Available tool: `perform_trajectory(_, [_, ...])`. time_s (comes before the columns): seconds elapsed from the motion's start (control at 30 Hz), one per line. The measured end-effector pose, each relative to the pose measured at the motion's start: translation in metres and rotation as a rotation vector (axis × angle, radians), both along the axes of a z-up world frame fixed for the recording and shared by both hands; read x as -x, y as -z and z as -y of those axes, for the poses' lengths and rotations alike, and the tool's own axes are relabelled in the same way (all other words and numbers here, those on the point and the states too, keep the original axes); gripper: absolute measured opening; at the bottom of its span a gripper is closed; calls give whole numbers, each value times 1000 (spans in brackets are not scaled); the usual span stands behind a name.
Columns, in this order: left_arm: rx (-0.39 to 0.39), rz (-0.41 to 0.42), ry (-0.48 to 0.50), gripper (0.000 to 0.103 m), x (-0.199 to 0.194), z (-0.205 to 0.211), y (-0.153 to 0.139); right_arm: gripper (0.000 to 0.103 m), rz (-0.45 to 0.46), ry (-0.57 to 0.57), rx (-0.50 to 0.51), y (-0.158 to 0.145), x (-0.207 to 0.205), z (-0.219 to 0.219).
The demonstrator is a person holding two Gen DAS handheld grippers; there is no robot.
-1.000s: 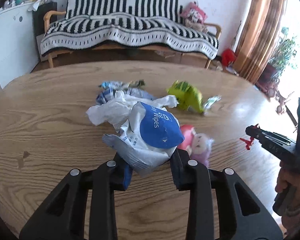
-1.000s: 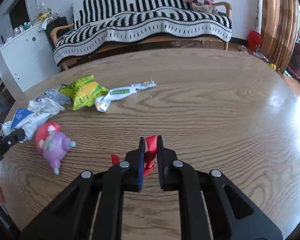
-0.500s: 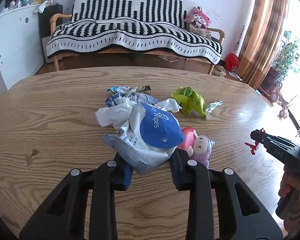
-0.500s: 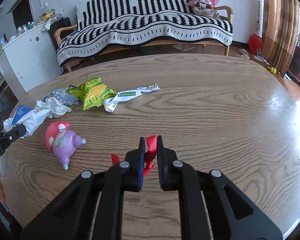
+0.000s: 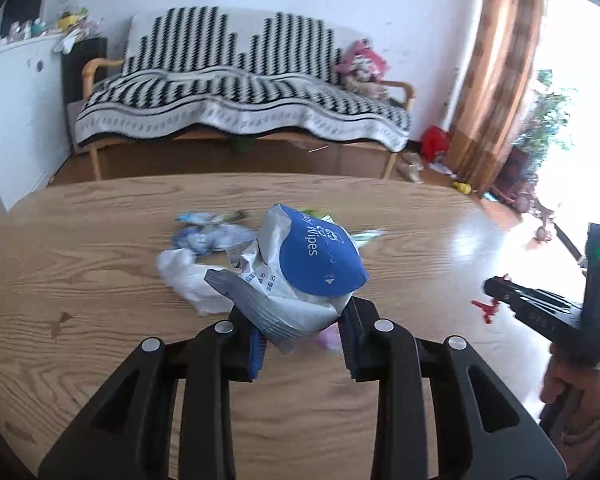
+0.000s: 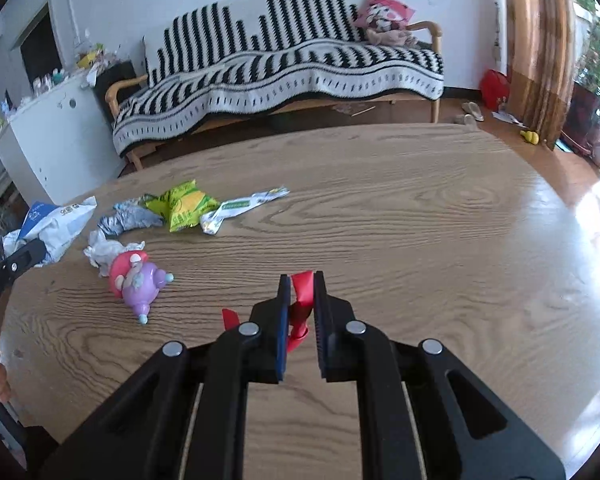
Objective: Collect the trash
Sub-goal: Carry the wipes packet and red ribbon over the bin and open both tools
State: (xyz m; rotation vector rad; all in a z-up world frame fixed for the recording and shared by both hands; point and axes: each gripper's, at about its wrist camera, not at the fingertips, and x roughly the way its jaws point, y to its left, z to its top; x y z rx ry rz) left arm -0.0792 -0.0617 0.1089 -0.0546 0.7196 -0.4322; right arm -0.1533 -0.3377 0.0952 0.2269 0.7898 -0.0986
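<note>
My left gripper [image 5: 302, 320] is shut on a crumpled white and blue wipes packet [image 5: 300, 272], held above the wooden table [image 5: 80, 280]. My right gripper [image 6: 302, 300] is shut on a small red scrap [image 6: 302, 292]; in the left wrist view the same right gripper [image 5: 496, 300] appears at the right edge with the red scrap [image 5: 487, 309] at its tips. On the table lie a white crumpled tissue [image 5: 188, 276], a bluish wrapper [image 5: 208, 236], a yellow-green snack bag [image 6: 188, 204] and a long white-green wrapper [image 6: 240, 206].
A pink and purple toy [image 6: 136, 280] lies on the table between the trash and my right gripper. Behind the table stand a sofa under a black and white striped throw [image 6: 280, 68], a white cabinet [image 6: 56, 132] and brown curtains [image 5: 488, 80].
Both grippers have risen and drawn back from the table with their loads. The wipes packet has come off the trash pile. The table's far edge and the sofa sit lower in both views.
</note>
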Motion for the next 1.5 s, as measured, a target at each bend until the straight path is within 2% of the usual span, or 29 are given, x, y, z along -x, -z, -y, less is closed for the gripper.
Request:
perform_trajectory(0.1, [14, -18, 87, 29, 32, 39, -5, 12, 11, 34, -9, -9, 37, 22])
perform_trajectory(0.2, [-17, -36, 198, 29, 71, 86, 3, 12, 7, 79, -34, -12, 78, 49])
perform_trajectory(0.37, [-81, -149, 439, 29, 157, 176, 50, 12, -15, 185, -47, -3, 167, 100])
perform_trajectory(0.47, [-106, -229, 530, 29, 192, 210, 80, 12, -73, 247, -65, 22, 218, 128])
perform_trajectory(0.57, [-121, -335, 585, 29, 215, 242, 115, 12, -165, 303, -151, 72, 256, 151])
perform_trajectory(0.63, [-158, -386, 604, 29, 223, 261, 142, 12, -209, 330, -182, 99, 268, 160])
perform_trajectory(0.77, [-244, -436, 630, 29, 234, 289, 188, 12, -293, 377, -264, 157, 282, 179])
perform_trajectory(0.83, [-274, -454, 631, 29, 233, 295, 201, 12, -305, 386, -282, 169, 286, 184])
perform_trajectory(1.13, [-300, -459, 640, 29, 236, 306, 212, 12, -313, 395, -314, 182, 290, 200])
perform_trajectory(1.23, [-319, -412, 646, 34, 239, 307, 208, 12, -295, 416, -343, 179, 286, 206])
perform_trajectory(1.27, [-321, -394, 639, 56, 240, 307, 206, 18, -292, 429, -351, 177, 288, 210])
perform_trajectory(1.3, [-313, -384, 633, 95, 242, 305, 203, 30, -283, 444, -354, 173, 290, 213])
perform_trajectory(1.33, [-281, -354, 610, 96, 241, 302, 197, 69, -274, 458, -353, 169, 292, 218])
perform_trajectory(1.37, [-248, -331, 597, 97, 241, 299, 193, 98, -254, 473, -351, 163, 294, 222])
perform_trajectory(1.5, [-225, -331, 624, 97, 244, 294, 175, 96, -166, 519, -341, 136, 301, 233])
